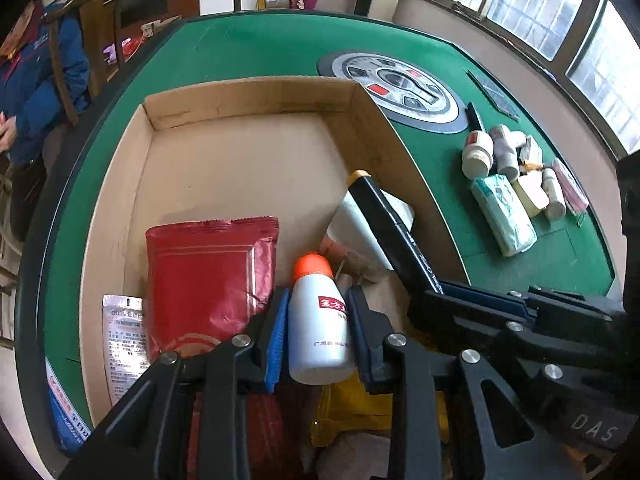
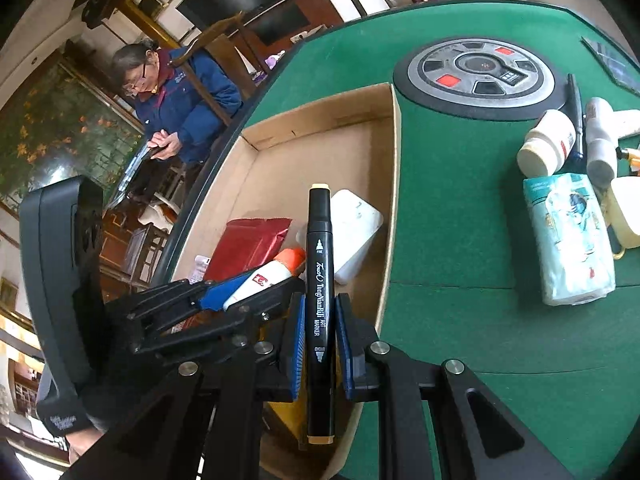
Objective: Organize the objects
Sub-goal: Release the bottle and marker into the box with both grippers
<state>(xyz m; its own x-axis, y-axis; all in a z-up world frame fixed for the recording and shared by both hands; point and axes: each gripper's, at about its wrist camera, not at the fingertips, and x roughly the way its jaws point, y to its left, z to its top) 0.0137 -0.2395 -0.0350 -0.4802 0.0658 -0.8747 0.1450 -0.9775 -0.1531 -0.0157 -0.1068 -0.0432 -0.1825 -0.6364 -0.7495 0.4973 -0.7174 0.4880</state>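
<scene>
Holding the black marker (image 2: 319, 304) upright in my right claw (image 2: 319, 344), I hover above the cardboard box (image 2: 394, 184), my left claw (image 1: 318, 332) clamping the white bottle (image 1: 318, 320).

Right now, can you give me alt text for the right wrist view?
The right gripper holds a black art marker upright over a cardboard box on a green table. Left of it, the left gripper holds a white bottle with an orange cap. Bottles and a tissue pack lie right of the box.
</scene>
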